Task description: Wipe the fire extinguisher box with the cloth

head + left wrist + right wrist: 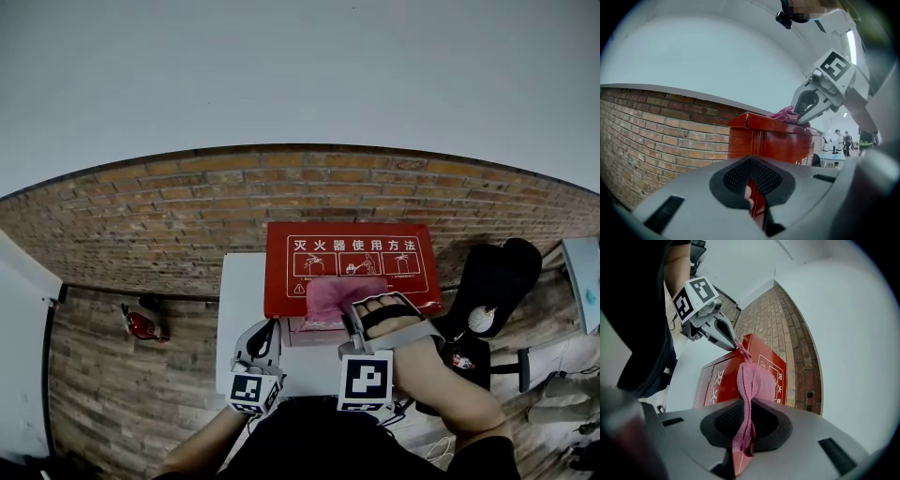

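Fire extinguisher box (352, 239) partly under cloth (333, 300)

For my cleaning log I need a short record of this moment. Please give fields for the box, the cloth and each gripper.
box: red, on a white surface, label face up
cloth: pink, lying on the box top, one end in the right gripper
right gripper: shut on the cloth, over the box top
left gripper: shut, near the box's front left corner, no cloth in it
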`<state>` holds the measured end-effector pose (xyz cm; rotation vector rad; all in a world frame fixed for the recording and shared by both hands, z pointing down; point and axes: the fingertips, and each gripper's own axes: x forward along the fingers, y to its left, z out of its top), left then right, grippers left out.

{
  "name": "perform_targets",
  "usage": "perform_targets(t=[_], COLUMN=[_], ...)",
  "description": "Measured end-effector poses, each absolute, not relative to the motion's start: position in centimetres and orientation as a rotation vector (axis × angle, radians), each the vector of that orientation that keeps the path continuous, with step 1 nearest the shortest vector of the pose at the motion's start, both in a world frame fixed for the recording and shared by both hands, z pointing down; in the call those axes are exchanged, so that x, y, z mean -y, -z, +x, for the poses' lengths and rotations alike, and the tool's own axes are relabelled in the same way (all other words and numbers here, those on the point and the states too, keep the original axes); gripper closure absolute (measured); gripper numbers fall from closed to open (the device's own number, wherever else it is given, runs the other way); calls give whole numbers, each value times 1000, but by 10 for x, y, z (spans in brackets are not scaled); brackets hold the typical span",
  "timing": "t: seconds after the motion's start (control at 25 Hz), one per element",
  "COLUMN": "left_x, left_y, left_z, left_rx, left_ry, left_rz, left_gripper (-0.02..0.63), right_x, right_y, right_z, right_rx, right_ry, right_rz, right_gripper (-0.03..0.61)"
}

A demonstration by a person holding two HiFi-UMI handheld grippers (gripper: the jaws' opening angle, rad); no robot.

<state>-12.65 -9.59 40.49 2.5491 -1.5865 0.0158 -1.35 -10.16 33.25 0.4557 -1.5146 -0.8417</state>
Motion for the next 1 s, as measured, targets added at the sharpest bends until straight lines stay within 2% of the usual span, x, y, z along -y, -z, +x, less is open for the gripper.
perform_targets(t=[1.0], left_x=[97], left_y=[-401], left_z=[-128], left_rx=[1545], left_ry=[7], left_rz=[2614], left_gripper=[597], right_x=[90], right_y=[-336], right_z=[-95], right_rx=[1594], right_ry=[907], right_rz=[386], right_gripper=[526])
